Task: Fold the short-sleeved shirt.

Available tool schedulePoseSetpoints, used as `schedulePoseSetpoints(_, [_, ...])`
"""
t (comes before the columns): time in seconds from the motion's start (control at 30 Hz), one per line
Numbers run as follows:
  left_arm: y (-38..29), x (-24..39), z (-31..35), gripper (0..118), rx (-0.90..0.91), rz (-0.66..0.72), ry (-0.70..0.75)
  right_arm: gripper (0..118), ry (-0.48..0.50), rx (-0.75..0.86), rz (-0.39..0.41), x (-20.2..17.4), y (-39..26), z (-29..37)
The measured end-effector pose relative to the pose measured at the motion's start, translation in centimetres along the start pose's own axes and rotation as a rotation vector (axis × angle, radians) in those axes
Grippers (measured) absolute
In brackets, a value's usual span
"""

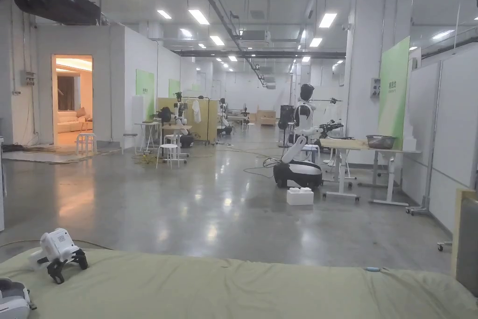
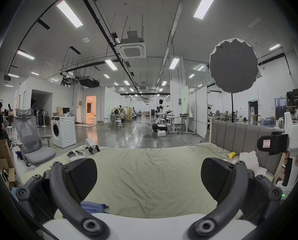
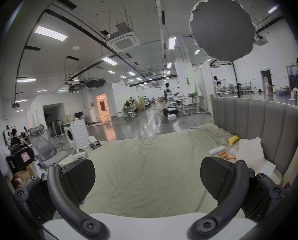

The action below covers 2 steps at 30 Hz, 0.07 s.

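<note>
"While both sets of tongs are held wide with nothing between the jaws, what could be spoiled from here?"

"A blind grab. The left gripper and the right gripper are poised over the pale green sheet, and the sheet could be pinched up along with the garment, so that the fold is dragged crooked."

"Where is the shirt placed?"

"A crumpled blue cloth is seen in the left gripper view, low on the sheet, just beside that gripper's left jaw. It is judged to be the short-sleeved shirt, though its shape cannot be told. It is bunched, not spread, so a sleeve or hem could be mistaken for a corner."

"What is added by the other views?"

"Sight is aimed across the hall in the head view, where the bed's far edge and a spare gripper lying on it are caught; a reach made with the gaze so high would be guided poorly. Clutter by the headboard is given more fully in the right gripper view: a yellow pouch, a white bag and small orange cylinders, which could be snagged if cloth is swung that way."
</note>
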State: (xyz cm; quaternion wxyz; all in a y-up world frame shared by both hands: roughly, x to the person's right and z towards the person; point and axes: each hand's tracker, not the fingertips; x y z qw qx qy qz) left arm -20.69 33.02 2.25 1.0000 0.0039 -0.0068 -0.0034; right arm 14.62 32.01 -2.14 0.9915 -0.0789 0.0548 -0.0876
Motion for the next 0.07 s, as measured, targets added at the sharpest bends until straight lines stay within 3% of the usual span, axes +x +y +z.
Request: schedulePoseSetpoints(0.07, [-0.03, 0.06, -0.02, 118, 0.008, -0.005, -0.01, 118, 0.001, 0.009, 0.018, -0.01, -0.26, -0.33])
